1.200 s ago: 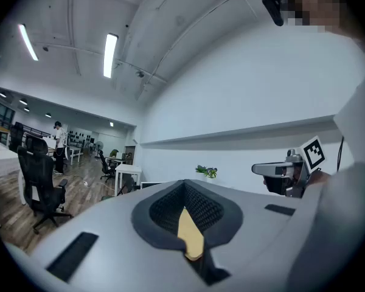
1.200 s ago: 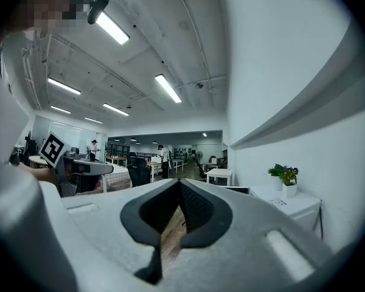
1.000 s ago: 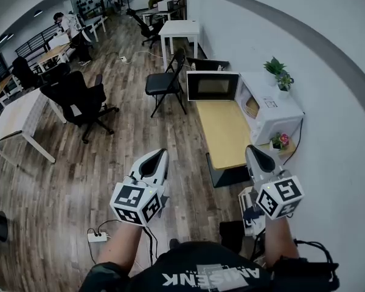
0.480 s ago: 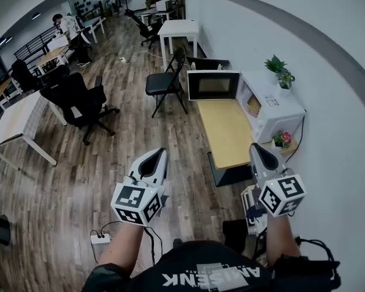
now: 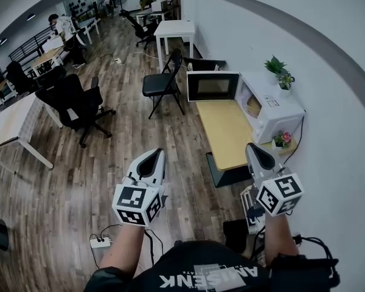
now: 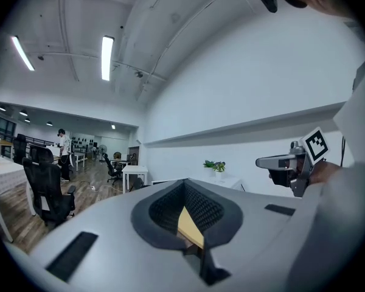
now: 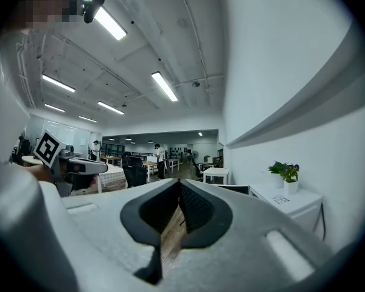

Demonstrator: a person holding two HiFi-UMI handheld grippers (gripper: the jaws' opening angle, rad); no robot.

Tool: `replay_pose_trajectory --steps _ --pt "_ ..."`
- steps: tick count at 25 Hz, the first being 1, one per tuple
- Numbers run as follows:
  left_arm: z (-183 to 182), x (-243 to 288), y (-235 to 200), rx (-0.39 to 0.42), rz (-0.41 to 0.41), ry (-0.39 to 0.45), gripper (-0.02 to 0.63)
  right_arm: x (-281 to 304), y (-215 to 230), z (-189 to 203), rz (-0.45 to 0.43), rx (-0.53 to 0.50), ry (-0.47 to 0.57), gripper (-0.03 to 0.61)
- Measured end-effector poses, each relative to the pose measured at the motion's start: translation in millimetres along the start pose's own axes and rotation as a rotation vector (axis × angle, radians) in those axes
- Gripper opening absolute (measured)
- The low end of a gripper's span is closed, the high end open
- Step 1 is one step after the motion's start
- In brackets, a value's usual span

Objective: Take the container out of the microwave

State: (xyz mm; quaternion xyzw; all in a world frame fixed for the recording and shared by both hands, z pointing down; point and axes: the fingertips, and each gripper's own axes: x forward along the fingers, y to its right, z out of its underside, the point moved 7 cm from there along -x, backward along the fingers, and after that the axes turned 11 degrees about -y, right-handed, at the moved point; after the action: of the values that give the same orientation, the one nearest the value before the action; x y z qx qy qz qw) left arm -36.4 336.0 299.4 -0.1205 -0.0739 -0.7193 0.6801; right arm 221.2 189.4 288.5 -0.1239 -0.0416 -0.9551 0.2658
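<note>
A white microwave stands at the far end of a yellow table by the wall, its door swung open to the left. Inside the cavity I see a pale yellowish container. My left gripper hovers over the wooden floor, well short of the table, shut with nothing in it. My right gripper is above the table's near right corner, also shut and empty. In the left gripper view the jaws meet; in the right gripper view they meet too.
Potted plants sit on the microwave and beside it. A black folding chair stands left of the open door. Office chairs, white tables and a person are farther off. A power strip lies on the floor.
Both grippers have drifted only slightly and stay shut. The head view has shifted a little; the microwave door and container are as before.
</note>
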Motion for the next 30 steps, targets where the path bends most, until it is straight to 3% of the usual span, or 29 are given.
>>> replay_pose_trajectory --steps 15,21,30 --pt "18 6 -50 0.011 0.049 0.006 0.003 40 -26 4 0.029 -0.012 -0.006 0.006" --pt "10 38 -71 0.007 0.018 -0.008 0.003 85 -3 -8 0.014 -0.003 0.01 0.006" --pt "-31 123 -91 0.007 -0.009 0.026 0.003 161 62 -43 -0.021 -0.033 0.042 0.006"
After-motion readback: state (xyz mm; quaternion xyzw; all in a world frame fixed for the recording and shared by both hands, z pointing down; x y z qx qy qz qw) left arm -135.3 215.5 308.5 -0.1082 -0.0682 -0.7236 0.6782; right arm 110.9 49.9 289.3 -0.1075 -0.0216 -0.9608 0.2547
